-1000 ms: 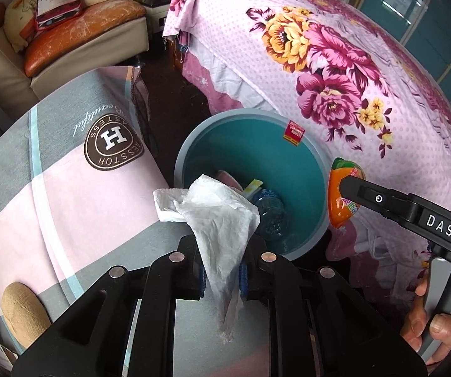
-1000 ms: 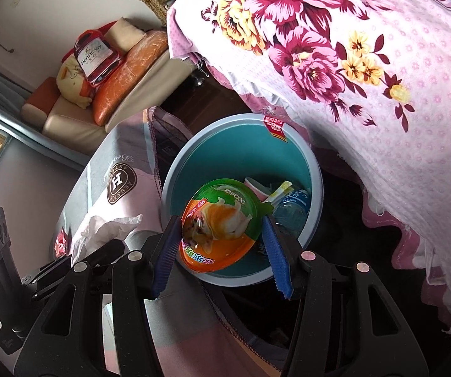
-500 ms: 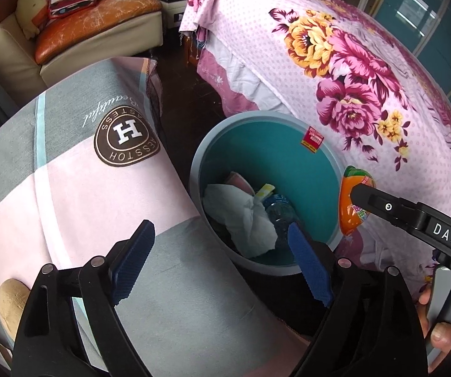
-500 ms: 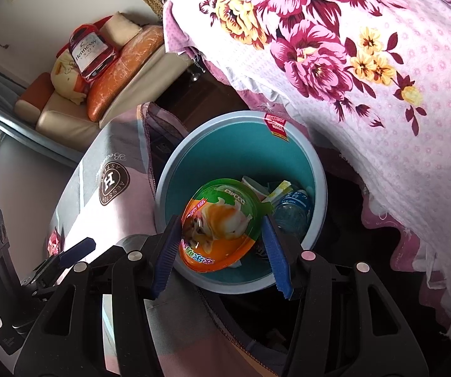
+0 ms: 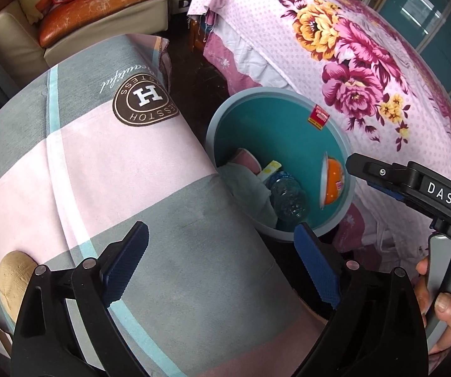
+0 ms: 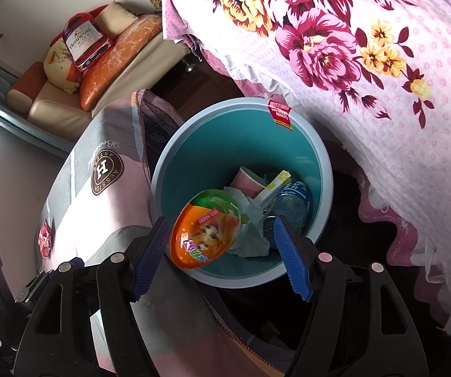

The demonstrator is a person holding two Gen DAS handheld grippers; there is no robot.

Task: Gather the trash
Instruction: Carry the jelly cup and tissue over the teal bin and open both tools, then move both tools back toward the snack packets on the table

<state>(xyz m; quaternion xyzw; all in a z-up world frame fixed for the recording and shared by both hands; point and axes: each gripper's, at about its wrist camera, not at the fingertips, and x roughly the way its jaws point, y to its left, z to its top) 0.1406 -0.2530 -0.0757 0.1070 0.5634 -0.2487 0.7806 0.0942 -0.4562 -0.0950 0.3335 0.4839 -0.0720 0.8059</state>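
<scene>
Bed point(image 5: 382, 72), floral cover, fills the upper right of both views. Covered table point(image 5: 99, 172), grey and pink, lies at left. Teal bin point(image 6: 324, 169) stands between them at frame centre, holding a tissue point(image 6: 250, 235), a plastic bottle point(image 6: 291, 207) and a paper cup point(image 6: 249, 182). My right tongs point(image 6: 219, 253) are opening above the bin; the orange snack cup point(image 6: 205, 232) is just off their pads. My left tongs point(image 5: 222, 270), wide and still opening, hold nothing.
</scene>
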